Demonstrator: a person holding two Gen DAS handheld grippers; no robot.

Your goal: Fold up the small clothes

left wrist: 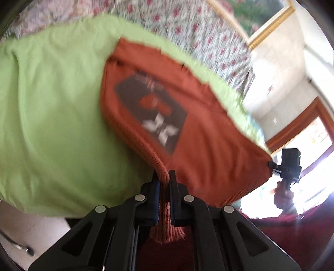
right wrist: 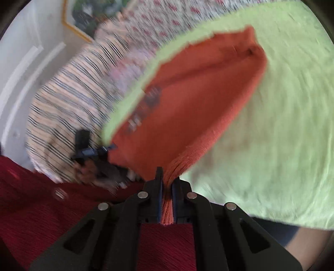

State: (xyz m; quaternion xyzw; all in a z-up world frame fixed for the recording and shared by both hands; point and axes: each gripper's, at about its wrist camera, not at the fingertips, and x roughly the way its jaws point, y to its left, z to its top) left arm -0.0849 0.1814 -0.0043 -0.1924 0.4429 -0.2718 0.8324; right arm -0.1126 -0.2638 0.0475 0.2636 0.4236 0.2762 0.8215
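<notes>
An orange-red knit garment (left wrist: 200,116) with a dark printed patch (left wrist: 150,108) lies on a light green cloth (left wrist: 52,108). My left gripper (left wrist: 163,179) is shut on one ribbed corner of its near hem, and the fabric bunches out behind the pads. In the right wrist view the same garment (right wrist: 198,89) stretches away from my right gripper (right wrist: 167,179), which is shut on the other hem corner. Each gripper shows in the other's view at the far corner: the right gripper (left wrist: 271,164) and the left gripper (right wrist: 111,147). The near hem hangs lifted between them.
A floral bedspread (left wrist: 187,23) lies beyond the green cloth, and a striped pillow (right wrist: 68,108) is at the left in the right wrist view. A gold-framed picture (left wrist: 269,18) hangs on the wall. The person's dark red sleeve (right wrist: 31,200) fills the lower left.
</notes>
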